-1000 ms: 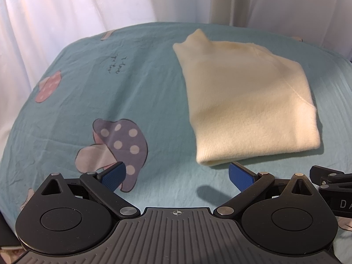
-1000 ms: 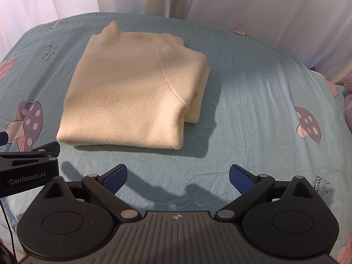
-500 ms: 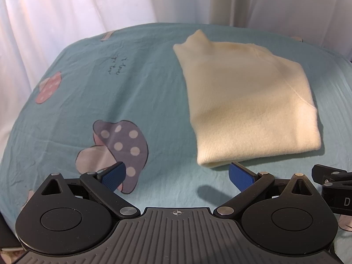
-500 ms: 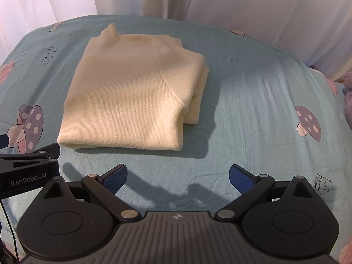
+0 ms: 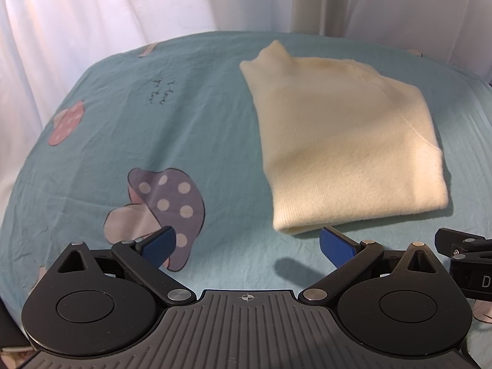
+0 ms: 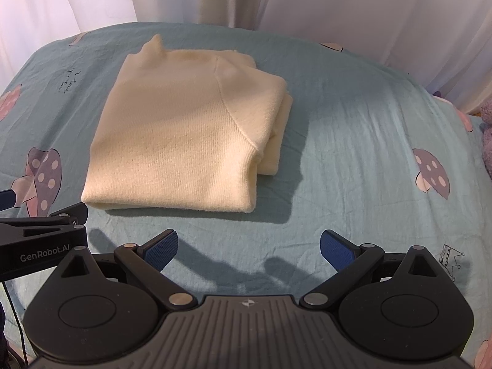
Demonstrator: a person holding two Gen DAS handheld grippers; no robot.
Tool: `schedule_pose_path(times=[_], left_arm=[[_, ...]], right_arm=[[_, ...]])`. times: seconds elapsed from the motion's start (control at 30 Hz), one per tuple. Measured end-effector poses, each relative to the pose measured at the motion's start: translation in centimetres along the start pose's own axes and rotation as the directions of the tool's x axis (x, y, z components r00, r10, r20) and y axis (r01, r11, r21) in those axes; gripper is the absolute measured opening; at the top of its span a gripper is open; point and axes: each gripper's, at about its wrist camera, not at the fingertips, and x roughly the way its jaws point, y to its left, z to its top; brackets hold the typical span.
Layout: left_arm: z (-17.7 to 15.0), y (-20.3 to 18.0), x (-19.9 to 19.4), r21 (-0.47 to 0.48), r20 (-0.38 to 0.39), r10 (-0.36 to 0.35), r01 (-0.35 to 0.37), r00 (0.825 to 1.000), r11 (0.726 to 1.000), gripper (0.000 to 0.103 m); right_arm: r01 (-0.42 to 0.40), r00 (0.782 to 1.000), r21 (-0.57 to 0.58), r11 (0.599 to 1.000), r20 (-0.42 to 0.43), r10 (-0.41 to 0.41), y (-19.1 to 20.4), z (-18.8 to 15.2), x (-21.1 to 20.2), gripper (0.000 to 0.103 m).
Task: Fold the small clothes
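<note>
The left gripper (image 5: 247,244) and right gripper (image 6: 249,247) both hover spread wide, empty, over the teal mushroom-print sheet (image 6: 353,141). Just beyond them lies the folded cream sweater (image 6: 187,141), its long axis running away toward the white curtain (image 6: 338,3), collar point farthest.

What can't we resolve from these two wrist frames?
- Sweater: inner layers and sleeves hidden under its own top fold, both views.
- Handwritten print on the bedsheet: too small to read, left wrist view.
- Purple object: cut off by the right edge, right wrist view.
- Right gripper: only part of its body shows at the left wrist view's edge.
</note>
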Motion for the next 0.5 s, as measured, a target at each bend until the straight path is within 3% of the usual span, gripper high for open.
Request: schedule_pose_path(times=[0.5], left_arm=[[0.14,-0.25,0.09,0.001,-0.003,-0.01,0.01,1.0,1.0,0.102]], right_arm=[[-0.003,1.0,-0.003,1.0,0.003,0.003,-0.16,0.16,-0.04,0.099]])
